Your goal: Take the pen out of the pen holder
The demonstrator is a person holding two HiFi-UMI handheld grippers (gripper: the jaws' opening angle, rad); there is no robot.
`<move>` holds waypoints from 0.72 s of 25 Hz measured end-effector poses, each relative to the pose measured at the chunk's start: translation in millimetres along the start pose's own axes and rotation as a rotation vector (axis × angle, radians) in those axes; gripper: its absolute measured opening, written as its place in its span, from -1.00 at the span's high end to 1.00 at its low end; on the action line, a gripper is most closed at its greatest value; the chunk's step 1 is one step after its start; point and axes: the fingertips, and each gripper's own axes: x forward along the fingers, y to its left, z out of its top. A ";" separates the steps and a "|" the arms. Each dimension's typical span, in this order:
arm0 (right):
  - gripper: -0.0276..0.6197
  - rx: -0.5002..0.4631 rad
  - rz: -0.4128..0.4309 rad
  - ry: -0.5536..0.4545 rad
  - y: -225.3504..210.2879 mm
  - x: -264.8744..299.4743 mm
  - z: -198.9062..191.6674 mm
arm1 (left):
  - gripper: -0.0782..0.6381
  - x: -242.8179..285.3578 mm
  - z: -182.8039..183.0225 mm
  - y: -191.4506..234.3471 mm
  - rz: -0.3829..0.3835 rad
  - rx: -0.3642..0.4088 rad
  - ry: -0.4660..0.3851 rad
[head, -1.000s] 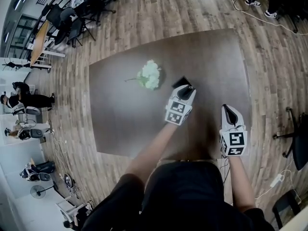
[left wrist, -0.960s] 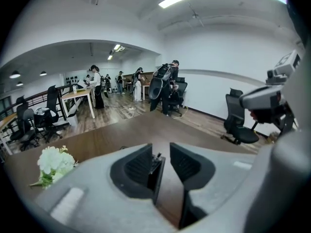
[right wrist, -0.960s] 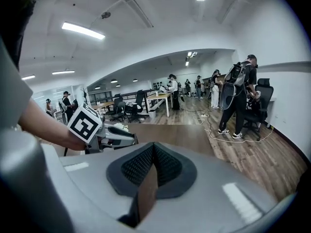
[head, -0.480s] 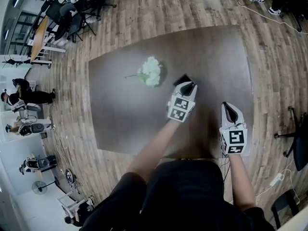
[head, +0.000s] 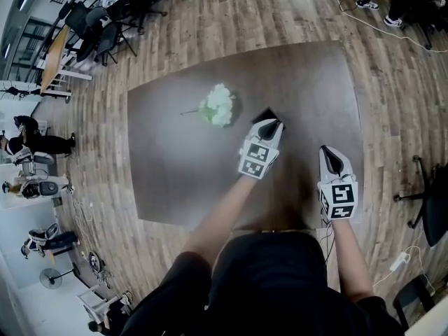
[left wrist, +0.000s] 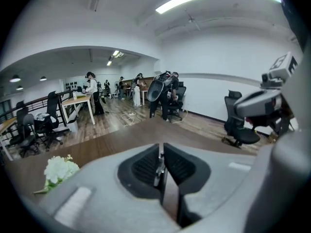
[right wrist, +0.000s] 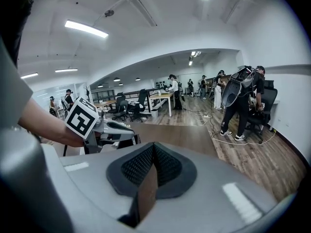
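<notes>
A black pen holder [head: 264,115] stands on the brown table [head: 175,152], just beyond the tips of my left gripper [head: 271,127]. In the left gripper view the jaws of the left gripper [left wrist: 161,152] are closing. Their pads press on a thin pen [left wrist: 158,165] with a silvery clip, which stands upright between them. The holder itself is hidden below the jaws there. My right gripper [head: 330,157] rests to the right, near the table's front edge. In its own view the right gripper [right wrist: 153,149] is shut on nothing and looks toward the left gripper [right wrist: 108,128].
A bunch of white flowers [head: 219,107] lies on the table left of the holder, the same flowers [left wrist: 59,169] at lower left in the left gripper view. Office chairs, desks and people stand around the room. A black chair [head: 428,205] sits off the table's right side.
The left gripper's jaws have drawn together over the pen holder. Both hands stay about where they were.
</notes>
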 end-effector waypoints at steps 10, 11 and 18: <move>0.91 -0.025 0.001 -0.048 68.8 -19.3 31.8 | 0.70 -96.6 35.9 -1.2 0.021 -0.073 -0.174; 0.91 -0.031 0.000 -0.055 78.3 -21.6 34.8 | 0.70 -109.2 36.5 -0.4 0.026 -0.079 -0.189; 0.91 -0.056 -0.015 -0.102 146.4 -50.2 48.8 | 0.70 -207.6 36.6 -1.8 0.040 -0.071 -0.275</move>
